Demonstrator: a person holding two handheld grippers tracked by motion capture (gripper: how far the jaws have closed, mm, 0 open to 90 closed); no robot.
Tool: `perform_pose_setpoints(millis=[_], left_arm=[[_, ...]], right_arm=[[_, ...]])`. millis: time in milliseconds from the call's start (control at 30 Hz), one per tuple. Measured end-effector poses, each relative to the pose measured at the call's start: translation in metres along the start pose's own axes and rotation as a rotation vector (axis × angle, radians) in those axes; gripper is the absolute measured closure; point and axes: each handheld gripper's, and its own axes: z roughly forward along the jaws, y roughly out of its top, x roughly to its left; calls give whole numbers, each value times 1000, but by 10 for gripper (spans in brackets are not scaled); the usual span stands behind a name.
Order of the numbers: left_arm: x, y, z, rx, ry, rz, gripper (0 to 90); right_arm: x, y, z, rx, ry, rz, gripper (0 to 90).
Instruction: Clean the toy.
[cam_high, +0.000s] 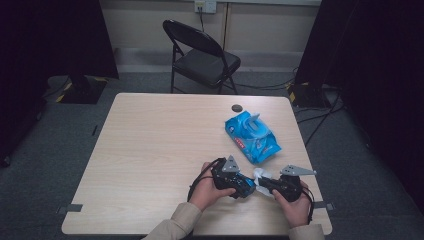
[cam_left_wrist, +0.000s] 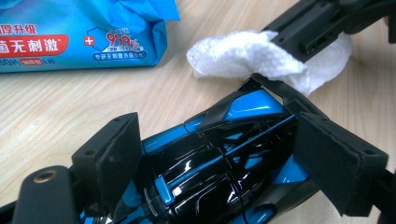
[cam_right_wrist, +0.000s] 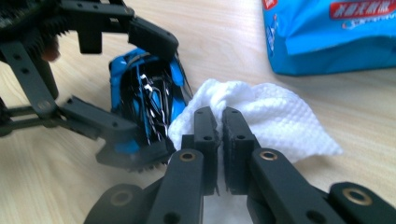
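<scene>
A glossy blue and black toy car (cam_left_wrist: 210, 158) sits between the pads of my left gripper (cam_left_wrist: 219, 149), which is shut on its sides near the table's front edge (cam_high: 243, 184). My right gripper (cam_right_wrist: 218, 116) is shut on a crumpled white wipe (cam_right_wrist: 275, 121). The wipe (cam_left_wrist: 238, 53) lies against the car's nose, with the right gripper (cam_left_wrist: 285, 37) reaching in from the upper right. In the high view the left gripper (cam_high: 244, 186) and the right gripper (cam_high: 262, 182) point at each other, with the wipe (cam_high: 260, 174) between them.
A blue pack of wet wipes (cam_high: 251, 137) lies on the wooden table (cam_high: 150, 145) just beyond the grippers, its flap raised. A small dark round thing (cam_high: 236, 107) rests near the far edge. A black folding chair (cam_high: 202, 52) stands behind the table.
</scene>
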Motion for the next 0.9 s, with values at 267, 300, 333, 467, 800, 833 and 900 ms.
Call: perform_pose_setpoints(millis=[267,300,333,467,800,833,900], left_arm=[[0,1,0,6,-3,1,153],[-1,1,0,7,-2,2,153],[-1,1,0,9,-1,2,153],[-1,1,1,4,-1,3,153],[-1,1,1,0,-2,1,154],[-1,1,1,0,-2,0,154],[-1,1,1,2,-1,1,154]], right_arm=[[-1,-5,2,26,-17,-11,854],[-1,-6,3,27,-13,-9,854],[-1,-7,5,25,-7,-5,854],[1,-11,9,35,3,-9,857],[8,-16,9,82,47,-49,859],[9,-17,9,86,51,-52,859],[12,-18,7,88,53,-60,860]])
